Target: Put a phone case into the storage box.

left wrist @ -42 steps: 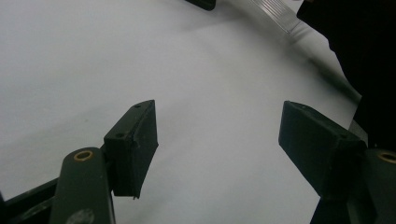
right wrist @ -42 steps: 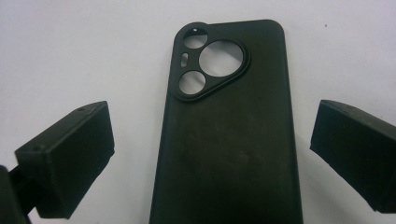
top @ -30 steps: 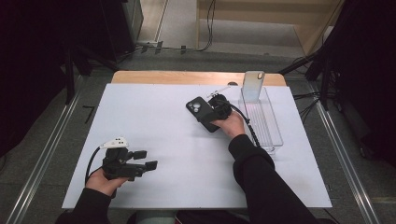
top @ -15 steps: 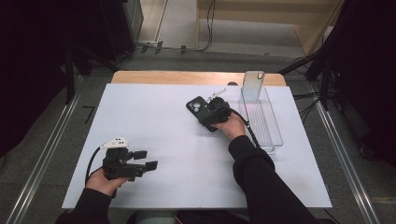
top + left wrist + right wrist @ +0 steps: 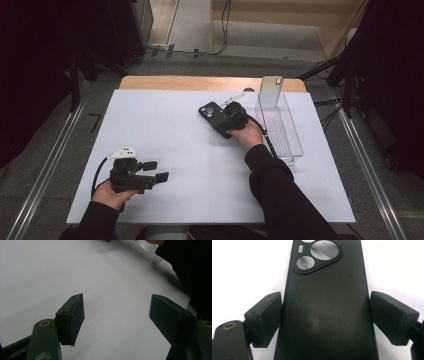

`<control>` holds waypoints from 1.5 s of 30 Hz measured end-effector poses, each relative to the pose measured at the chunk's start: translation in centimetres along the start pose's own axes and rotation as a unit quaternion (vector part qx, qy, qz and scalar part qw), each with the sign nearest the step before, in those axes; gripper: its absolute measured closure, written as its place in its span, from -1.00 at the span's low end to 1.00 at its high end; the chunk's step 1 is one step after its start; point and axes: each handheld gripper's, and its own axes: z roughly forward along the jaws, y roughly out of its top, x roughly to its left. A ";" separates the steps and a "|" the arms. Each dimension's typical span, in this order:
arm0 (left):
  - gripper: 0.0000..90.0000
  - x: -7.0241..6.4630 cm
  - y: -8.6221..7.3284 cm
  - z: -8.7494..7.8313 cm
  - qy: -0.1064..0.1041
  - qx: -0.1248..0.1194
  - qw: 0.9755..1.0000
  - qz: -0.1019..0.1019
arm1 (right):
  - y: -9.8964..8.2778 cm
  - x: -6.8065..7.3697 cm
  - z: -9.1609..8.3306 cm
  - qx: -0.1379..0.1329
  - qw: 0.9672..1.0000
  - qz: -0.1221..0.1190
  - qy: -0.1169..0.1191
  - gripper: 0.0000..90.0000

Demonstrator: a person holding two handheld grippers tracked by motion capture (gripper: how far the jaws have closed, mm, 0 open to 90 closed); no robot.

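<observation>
A black phone case (image 5: 209,112) lies back up on the white table (image 5: 165,125), right of the middle, its camera cutout facing away from the hand. My right gripper (image 5: 226,119) straddles it. In the right gripper view the black phone case (image 5: 324,302) runs up between the jaws of my right gripper (image 5: 325,315). The jaws have just been closing, and their pads now meet the case's two long edges. My left gripper (image 5: 159,170) rests near the front left of the table. In its own view my left gripper (image 5: 116,312) stands open over bare table.
A clear plastic box (image 5: 287,135) stands lengthwise at the right of the table. A silver phone (image 5: 271,91) stands upright at its far end. A wooden strip (image 5: 200,82) runs along the far edge. Cables trail on the floor beyond.
The right hand has shifted very slightly over the phone case. The left hand and its gripper have not moved.
</observation>
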 end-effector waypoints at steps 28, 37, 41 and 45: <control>-0.37 -0.3 1.3 1.5 -0.017 0.006 1.000 0.011 | -0.7 2.6 -8.0 -0.043 0.998 0.029 0.047 -0.72; -0.37 -0.6 2.0 2.2 -0.030 0.009 0.999 0.008 | -3.0 3.4 -9.7 -0.043 0.996 0.029 0.066 -0.71; -0.36 -0.9 2.2 2.6 -0.045 0.015 0.999 -0.004 | -4.1 3.9 -10.6 -0.048 0.996 0.029 0.074 -0.71; -0.36 -1.3 2.5 2.7 -0.062 0.005 0.998 -0.003 | -5.1 4.2 -11.1 -0.050 0.995 0.032 0.079 -0.71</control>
